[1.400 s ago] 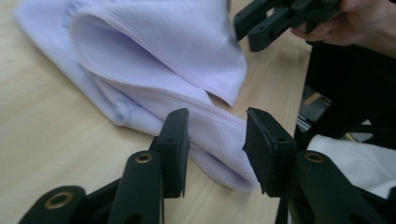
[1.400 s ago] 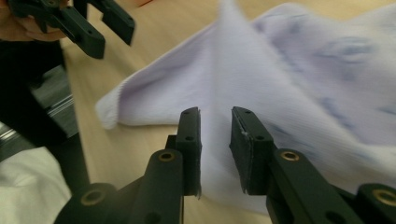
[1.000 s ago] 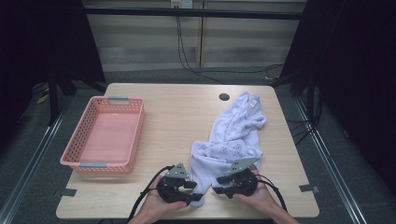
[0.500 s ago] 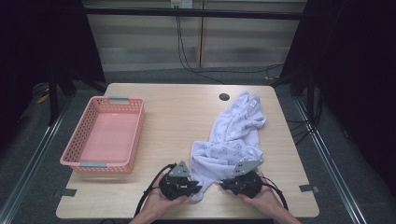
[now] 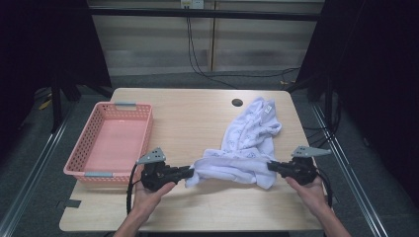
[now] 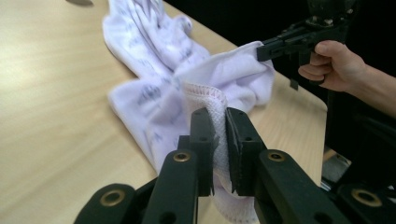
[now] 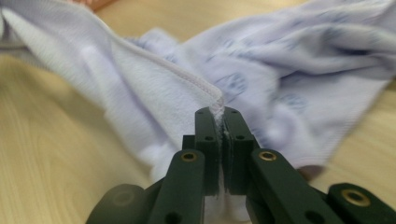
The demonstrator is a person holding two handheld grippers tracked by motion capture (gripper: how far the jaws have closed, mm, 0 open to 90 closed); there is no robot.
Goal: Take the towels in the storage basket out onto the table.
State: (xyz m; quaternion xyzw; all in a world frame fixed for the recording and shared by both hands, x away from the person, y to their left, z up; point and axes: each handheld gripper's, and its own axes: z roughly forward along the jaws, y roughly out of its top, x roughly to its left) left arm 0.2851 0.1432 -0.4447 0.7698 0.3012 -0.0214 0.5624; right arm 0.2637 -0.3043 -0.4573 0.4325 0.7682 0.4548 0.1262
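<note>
Two claws pinch one white cloth (image 5: 247,148) with small blue prints. The left claw (image 5: 190,172) is clenched on its near left corner, and the right claw (image 5: 271,168) is clenched on its near right corner. Both claws have just been closing, with cloth between the jaws. The cloth lies on the right half of the tabletop (image 5: 197,118). Its near edge runs from 9 o'clock to 3 o'clock between the claws. The rest stretches away toward 1 o'clock. The folds hide its shape. The prints are too small to read. A pink basket (image 5: 106,148) sits at 9 o'clock.
</note>
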